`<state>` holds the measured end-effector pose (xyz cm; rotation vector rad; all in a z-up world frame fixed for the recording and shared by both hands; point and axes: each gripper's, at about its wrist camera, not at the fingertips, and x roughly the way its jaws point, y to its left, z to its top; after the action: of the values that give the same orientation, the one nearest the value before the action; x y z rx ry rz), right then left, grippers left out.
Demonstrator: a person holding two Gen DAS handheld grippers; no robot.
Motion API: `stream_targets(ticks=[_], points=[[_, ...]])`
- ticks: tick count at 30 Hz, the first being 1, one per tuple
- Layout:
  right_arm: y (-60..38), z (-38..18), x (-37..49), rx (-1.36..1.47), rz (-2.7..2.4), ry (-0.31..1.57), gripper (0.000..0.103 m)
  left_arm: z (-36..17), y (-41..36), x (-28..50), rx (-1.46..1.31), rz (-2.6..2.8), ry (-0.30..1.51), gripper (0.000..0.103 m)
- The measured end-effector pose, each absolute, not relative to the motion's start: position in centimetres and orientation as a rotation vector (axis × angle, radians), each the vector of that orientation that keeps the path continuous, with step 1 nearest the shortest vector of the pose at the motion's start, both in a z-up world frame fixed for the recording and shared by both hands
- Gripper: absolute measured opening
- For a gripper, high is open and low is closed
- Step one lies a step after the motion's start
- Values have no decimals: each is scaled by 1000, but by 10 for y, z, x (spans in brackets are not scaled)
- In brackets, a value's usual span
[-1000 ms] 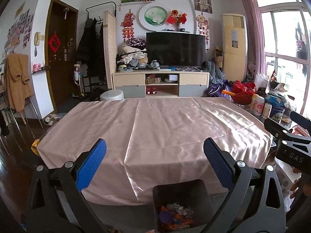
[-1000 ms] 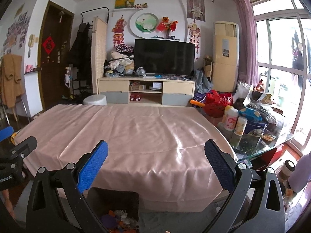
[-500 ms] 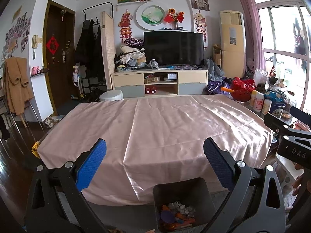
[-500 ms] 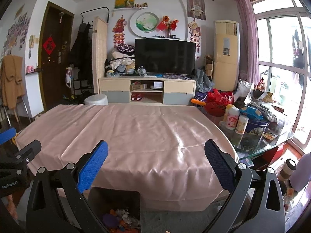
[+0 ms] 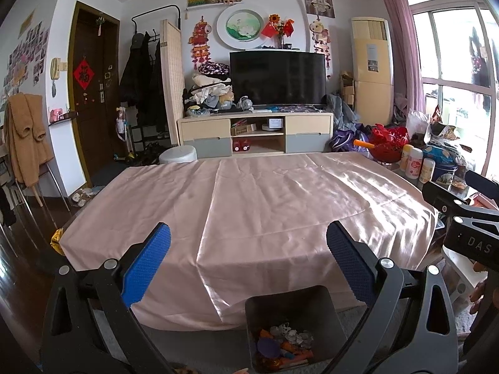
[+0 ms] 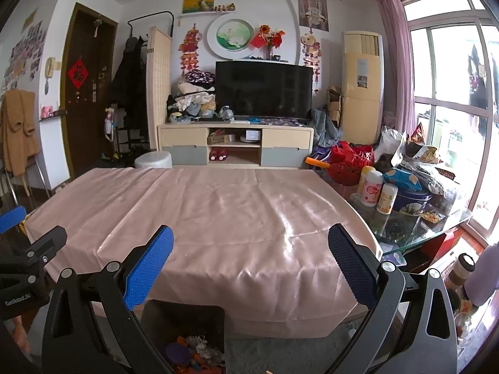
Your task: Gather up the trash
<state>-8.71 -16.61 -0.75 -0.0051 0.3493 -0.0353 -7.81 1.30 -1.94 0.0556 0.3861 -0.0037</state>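
A dark grey bin (image 5: 293, 318) stands on the floor at the near edge of a table under a pink cloth (image 5: 249, 199). Colourful trash (image 5: 283, 347) lies in it. The bin also shows in the right wrist view (image 6: 184, 324), low left. My left gripper (image 5: 249, 246) is open and empty, held above and in front of the bin. My right gripper (image 6: 251, 247) is open and empty, to the right of the bin. Each gripper's body shows at the edge of the other's view.
A glass side table (image 6: 414, 233) with bottles, a blue tin and bags stands to the right. A red basket (image 6: 349, 168) sits behind it. A TV cabinet (image 5: 254, 135) and white stool (image 5: 177, 155) stand beyond the table. A thermos (image 6: 461, 271) stands on the floor at right.
Both grippers have drawn back and risen slightly. They stay open and empty. The bin and the table have not moved.
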Motion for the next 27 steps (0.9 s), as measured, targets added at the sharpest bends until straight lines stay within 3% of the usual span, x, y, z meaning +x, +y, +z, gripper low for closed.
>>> stream_targets(ticks=[27], points=[[-165,-6,-89,-3,-38,346,100,-19,15,-78,57,-6,384,95]])
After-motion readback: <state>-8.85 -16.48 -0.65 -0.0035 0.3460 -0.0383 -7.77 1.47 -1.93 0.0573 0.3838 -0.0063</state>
